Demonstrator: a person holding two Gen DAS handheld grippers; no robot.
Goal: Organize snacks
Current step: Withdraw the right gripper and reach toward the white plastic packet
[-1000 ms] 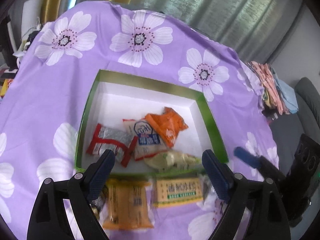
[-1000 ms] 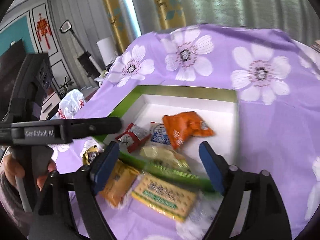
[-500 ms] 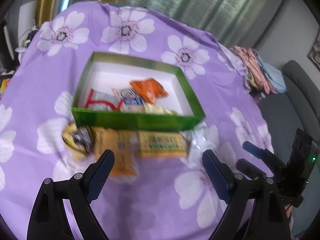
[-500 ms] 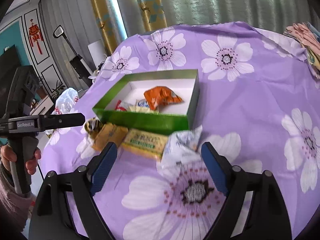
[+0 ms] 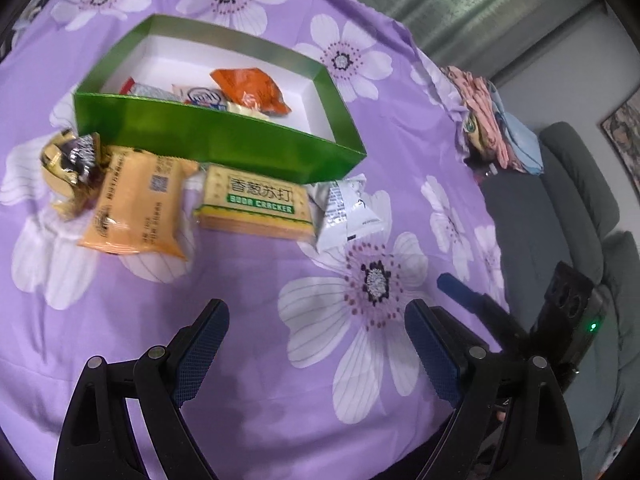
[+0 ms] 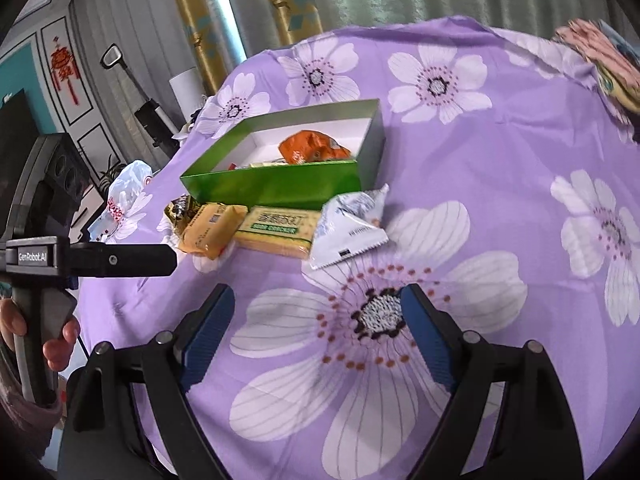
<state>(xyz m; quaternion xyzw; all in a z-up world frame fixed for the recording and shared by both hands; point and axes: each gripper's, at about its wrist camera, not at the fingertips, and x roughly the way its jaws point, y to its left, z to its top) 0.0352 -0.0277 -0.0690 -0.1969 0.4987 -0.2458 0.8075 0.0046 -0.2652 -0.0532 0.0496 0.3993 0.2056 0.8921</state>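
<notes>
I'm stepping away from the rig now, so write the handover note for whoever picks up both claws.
Left claw: open, empty, over bare cloth.
Right claw: open, empty, over the purple flowered tablecloth.
Green cardboard box with white inside: already holds the orange crinkled packet and a few other packets.
Left to put in, lined up on the cloth along the box's near wall: dark and gold wrapped snack, orange-yellow flat packet, soda cracker pack with green label, white and silver foil packet.
The white packet lies nearest the right claw.
</notes>
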